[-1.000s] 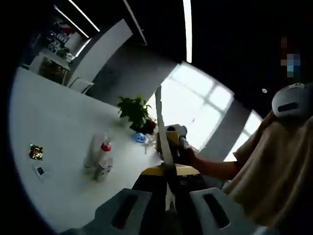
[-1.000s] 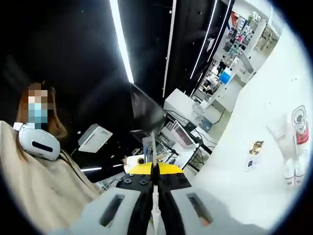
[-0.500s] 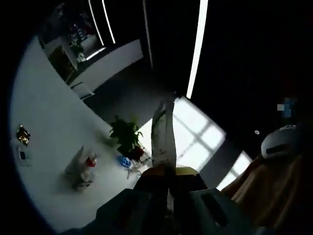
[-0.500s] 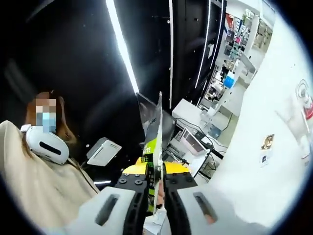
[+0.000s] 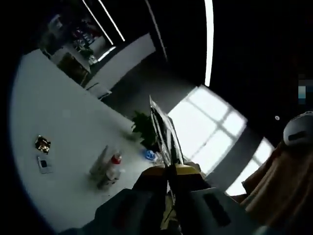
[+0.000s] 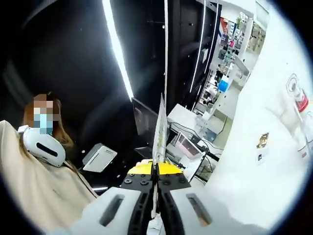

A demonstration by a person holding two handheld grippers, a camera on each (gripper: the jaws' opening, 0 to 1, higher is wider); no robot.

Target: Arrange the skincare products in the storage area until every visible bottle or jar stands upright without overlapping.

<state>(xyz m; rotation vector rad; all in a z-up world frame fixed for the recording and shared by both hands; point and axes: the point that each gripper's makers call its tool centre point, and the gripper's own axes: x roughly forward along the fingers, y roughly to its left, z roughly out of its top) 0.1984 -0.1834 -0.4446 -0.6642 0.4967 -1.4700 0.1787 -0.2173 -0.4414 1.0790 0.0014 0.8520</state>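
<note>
In the left gripper view my left gripper point(image 5: 169, 170) is shut on a thin flat packet point(image 5: 164, 132) seen edge-on, held up in the air. A small cluster of skincare bottles point(image 5: 108, 169), one with a red cap, stands on the white table point(image 5: 49, 107) far below to the left. My right gripper point(image 6: 156, 167) is likewise shut on a thin flat packet point(image 6: 159, 131) that rises straight from its jaws. The red-capped bottles point(image 6: 296, 110) appear at the right edge of the right gripper view, on the white table point(image 6: 254, 196).
A gold foil packet point(image 5: 43, 143) and a small card point(image 5: 44, 164) lie left of the bottles. A potted plant point(image 5: 145, 129) and a blue item point(image 5: 149, 155) sit behind them. A person wearing a white headset point(image 6: 41, 146) is close by. Shelves and desks point(image 6: 225, 73) line the far room.
Both views swung as the hands moved. In the left gripper view the packet leans further left now. In the right gripper view it stands straighter. The bottles stayed on the table.
</note>
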